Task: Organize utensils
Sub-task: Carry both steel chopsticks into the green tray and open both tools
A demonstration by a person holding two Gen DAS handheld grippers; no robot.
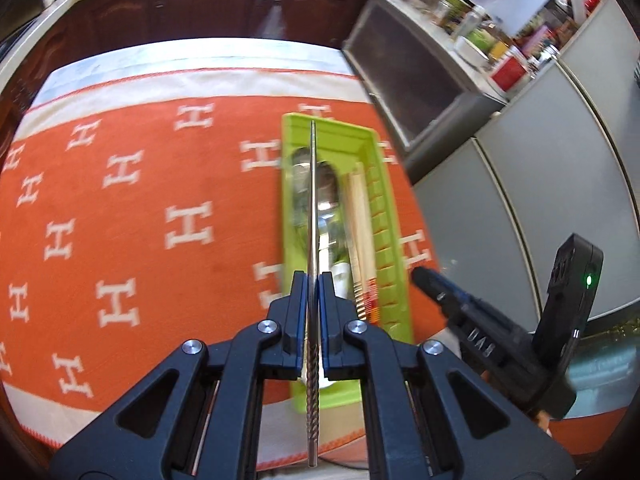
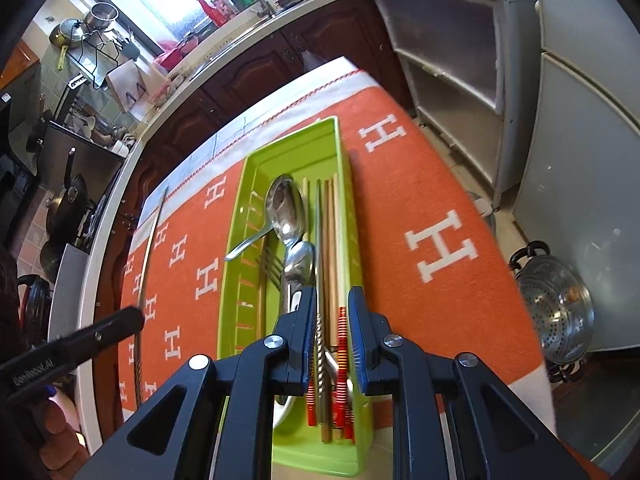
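My left gripper (image 1: 314, 280) is shut on a twisted-handle metal chopstick (image 1: 313, 200), which points forward in the air over the green utensil tray (image 1: 332, 128). In the right wrist view that chopstick (image 2: 150, 256) shows at the left, clamped in the left gripper (image 2: 132, 318) beyond the table edge. My right gripper (image 2: 330, 296) hovers over the near end of the tray (image 2: 292, 136), jaws slightly apart and pressing on nothing. Below it in the tray lie a second metal chopstick (image 2: 319, 240), wooden chopsticks (image 2: 332, 240), spoons (image 2: 286, 208) and a fork (image 2: 268, 264). The right gripper (image 1: 420, 274) also shows beside the tray.
An orange cloth with white H marks (image 1: 120, 200) covers the table. A steel steamer pot (image 2: 556, 312) sits on the floor to the right, near grey cabinets (image 2: 460, 80). A kitchen counter with a sink (image 2: 240, 28) runs behind. A person's hand (image 2: 60, 440) shows at bottom left.
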